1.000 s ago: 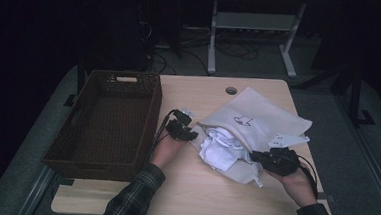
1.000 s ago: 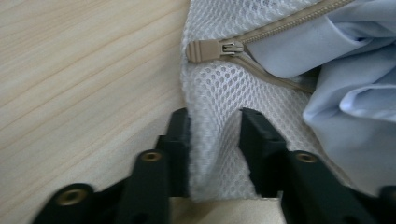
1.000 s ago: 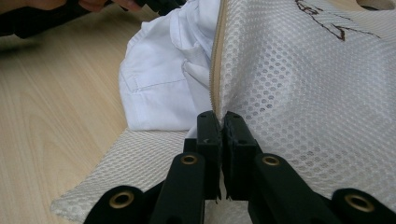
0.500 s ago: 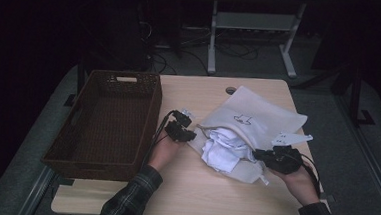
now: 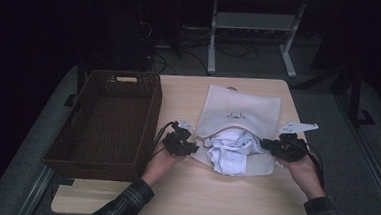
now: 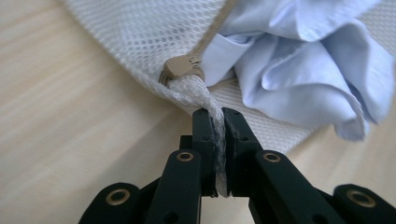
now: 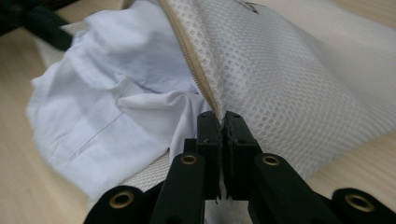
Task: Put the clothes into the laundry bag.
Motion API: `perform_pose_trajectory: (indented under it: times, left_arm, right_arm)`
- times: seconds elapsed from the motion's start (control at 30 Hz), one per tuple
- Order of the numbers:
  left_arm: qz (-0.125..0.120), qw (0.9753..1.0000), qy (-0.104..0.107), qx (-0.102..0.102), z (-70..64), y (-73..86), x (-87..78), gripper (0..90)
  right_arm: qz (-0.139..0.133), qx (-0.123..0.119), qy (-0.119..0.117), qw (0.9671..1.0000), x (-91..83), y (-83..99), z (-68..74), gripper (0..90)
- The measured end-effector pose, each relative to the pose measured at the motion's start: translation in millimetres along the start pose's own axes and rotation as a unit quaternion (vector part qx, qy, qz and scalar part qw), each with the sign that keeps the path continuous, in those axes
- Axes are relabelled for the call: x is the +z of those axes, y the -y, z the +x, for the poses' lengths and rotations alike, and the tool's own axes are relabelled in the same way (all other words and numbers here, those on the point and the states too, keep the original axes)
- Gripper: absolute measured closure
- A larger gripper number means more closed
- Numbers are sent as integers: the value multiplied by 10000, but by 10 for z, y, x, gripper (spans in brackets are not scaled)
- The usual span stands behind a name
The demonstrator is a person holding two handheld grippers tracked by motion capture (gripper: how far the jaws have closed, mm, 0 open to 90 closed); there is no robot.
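Note:
A white mesh laundry bag (image 5: 240, 113) lies flat on the wooden table (image 5: 183, 197), its zippered mouth facing the person. A crumpled pale blue shirt (image 5: 230, 149) spills halfway out of that mouth. My left gripper (image 5: 190, 146) is shut on the bag's left corner, pinching mesh (image 6: 219, 140) just below the beige zipper pull (image 6: 182, 70). My right gripper (image 5: 268, 145) is shut on the bag's zipper edge (image 7: 205, 88) at the right side of the opening, with the shirt (image 7: 112, 107) lying to its left.
A dark brown wicker basket (image 5: 79, 133) stands on the left part of the table, close beside the left hand. Bare tabletop stretches in front of the bag. Beyond the table are a metal stand (image 5: 253, 36) and cables on the floor.
The bag has turned from a slanted lie to square on the table. Both grippers keep their hold on its mouth and have moved slightly apart, spreading the opening.

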State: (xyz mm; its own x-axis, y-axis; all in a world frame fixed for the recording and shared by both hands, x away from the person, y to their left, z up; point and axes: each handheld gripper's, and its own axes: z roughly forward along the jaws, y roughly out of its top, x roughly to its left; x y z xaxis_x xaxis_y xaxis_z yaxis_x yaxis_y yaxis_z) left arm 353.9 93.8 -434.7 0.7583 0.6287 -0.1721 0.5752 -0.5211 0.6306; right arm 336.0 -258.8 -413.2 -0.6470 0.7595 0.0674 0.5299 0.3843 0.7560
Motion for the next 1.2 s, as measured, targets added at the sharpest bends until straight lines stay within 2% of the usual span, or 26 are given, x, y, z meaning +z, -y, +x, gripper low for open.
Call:
perform_pose_trajectory:
  times: [0.13,0.33,0.43,0.6,0.73,0.87,0.97,1.1,1.2]
  left_arm:
    - [-42,9999,144,52,-131,89,-25,844]
    - [-127,9989,364,270,-347,240,-47,845]
    - [-183,9985,391,322,-377,289,-44,846]
    - [-229,9984,415,299,-320,330,-67,848]
    - [-257,9983,452,258,-285,345,-83,848]
    - [-283,9983,458,243,-286,348,-80,848]
    - [-296,9982,451,268,-288,353,-81,847]
    - [-314,9981,468,250,-288,359,-78,847]
    - [-318,9981,481,237,-290,361,-75,847]
  right_arm:
    - [-8,43,142,9999,81,-66,-92,856]
    - [-10,68,290,9996,243,-184,-195,856]
    - [-31,82,249,9997,300,-223,-204,842]
    - [2,135,69,9999,190,-213,-127,653]
    - [-45,163,-226,9996,18,-155,18,528]
    - [7,38,-466,9989,-50,-135,264,457]
    - [54,39,-879,9961,-4,-96,470,435]
    - [215,-90,-1023,9945,109,-88,655,421]
    - [271,-3,-1103,9935,200,-111,725,414]
